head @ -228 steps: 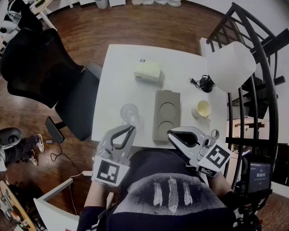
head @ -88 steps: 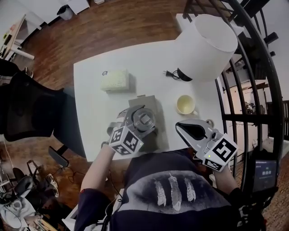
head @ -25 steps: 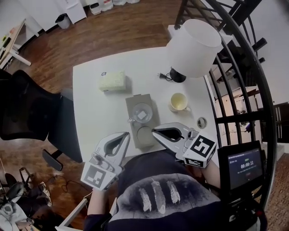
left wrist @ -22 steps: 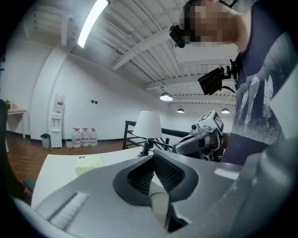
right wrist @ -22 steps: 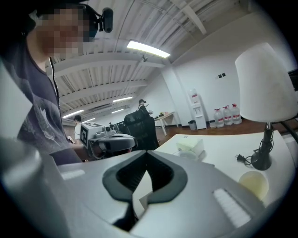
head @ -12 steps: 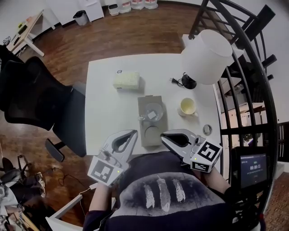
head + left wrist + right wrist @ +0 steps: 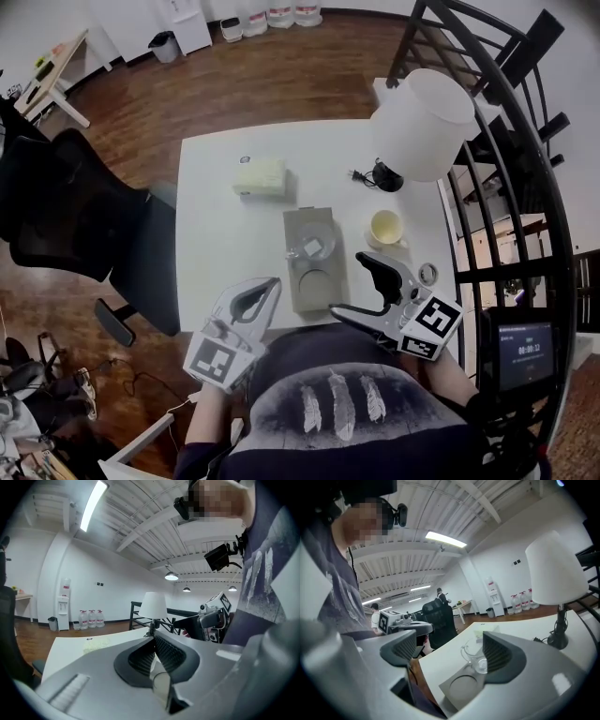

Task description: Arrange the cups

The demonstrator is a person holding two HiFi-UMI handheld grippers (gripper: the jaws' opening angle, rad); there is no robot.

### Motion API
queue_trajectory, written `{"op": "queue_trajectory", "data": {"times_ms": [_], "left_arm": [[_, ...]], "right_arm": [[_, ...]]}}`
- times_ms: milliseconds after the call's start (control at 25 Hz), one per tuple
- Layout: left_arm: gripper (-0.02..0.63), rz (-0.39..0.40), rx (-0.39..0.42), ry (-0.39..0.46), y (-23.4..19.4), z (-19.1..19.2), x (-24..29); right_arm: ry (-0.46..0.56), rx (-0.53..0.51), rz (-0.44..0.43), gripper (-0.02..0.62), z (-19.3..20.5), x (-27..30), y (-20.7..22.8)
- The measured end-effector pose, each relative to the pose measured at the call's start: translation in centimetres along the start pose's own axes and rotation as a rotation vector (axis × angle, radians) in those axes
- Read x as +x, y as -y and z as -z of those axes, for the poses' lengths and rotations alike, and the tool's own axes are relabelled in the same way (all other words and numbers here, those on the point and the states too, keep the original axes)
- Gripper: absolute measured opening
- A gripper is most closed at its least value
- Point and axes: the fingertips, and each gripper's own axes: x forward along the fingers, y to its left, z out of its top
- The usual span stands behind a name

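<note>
Grey tray (image 7: 302, 223) with two round recesses sits mid-frame in the head view, on the white table (image 7: 216, 234). A glass cup (image 7: 315, 246) is already seated in the tray's upper recess; the lower recess (image 7: 314, 279) is bare. The cream mug (image 7: 385, 228) stands on the table just right of the tray, apart from it, not yet placed. Judged about half done: one cup seated, and the mug presumably has to go into the bare recess.

The left gripper (image 7: 273, 282) is lower left of centre, its jaws pressed together on nothing, off the table's near edge. The right gripper (image 7: 347, 285) is lower right of centre, its jaws opening and already wide, with nothing between the pads. In the right gripper view the glass cup (image 7: 476, 657) and tray (image 7: 461, 686) show beyond the gap, not in it. The right gripper is the one nearer the mug, so it is likely the one to fetch it. The lamp (image 7: 424, 120) stands upper right, near the mug.
</note>
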Motion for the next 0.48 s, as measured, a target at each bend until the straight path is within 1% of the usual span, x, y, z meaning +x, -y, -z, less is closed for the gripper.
{"op": "queue_trajectory", "data": {"times_ms": [120, 160, 200, 240, 280, 320, 480], "left_arm": [[0.014, 0.014, 0.024, -0.011, 0.1, 0.0, 0.6], [0.014, 0.019, 0.031, -0.013, 0.2, -0.1, 0.9], [0.015, 0.025, 0.037, -0.012, 0.2, -0.2, 1.1], [0.014, 0.029, 0.041, -0.012, 0.2, -0.3, 1.3], [0.014, 0.033, 0.044, -0.011, 0.2, -0.3, 1.4], [0.014, 0.034, 0.044, -0.012, 0.2, -0.3, 1.6], [0.014, 0.030, 0.033, -0.028, 0.0, -0.1, 1.8]], "right_arm": [[-0.008, -0.021, 0.037, 0.502, 0.0, -0.8, 1.2], [-0.015, -0.026, 0.048, 0.506, 0.0, -1.1, 1.6], [-0.019, -0.028, 0.061, 0.537, 0.0, -1.5, 2.0], [-0.022, -0.029, 0.079, 0.545, 0.0, -2.0, 2.6], [-0.025, -0.030, 0.103, 0.566, 0.0, -2.5, 3.3], [-0.030, -0.035, 0.137, 0.584, 0.1, -3.1, 4.3], [-0.086, -0.069, 0.316, 0.597, 1.5, -6.0, 9.9]]}}
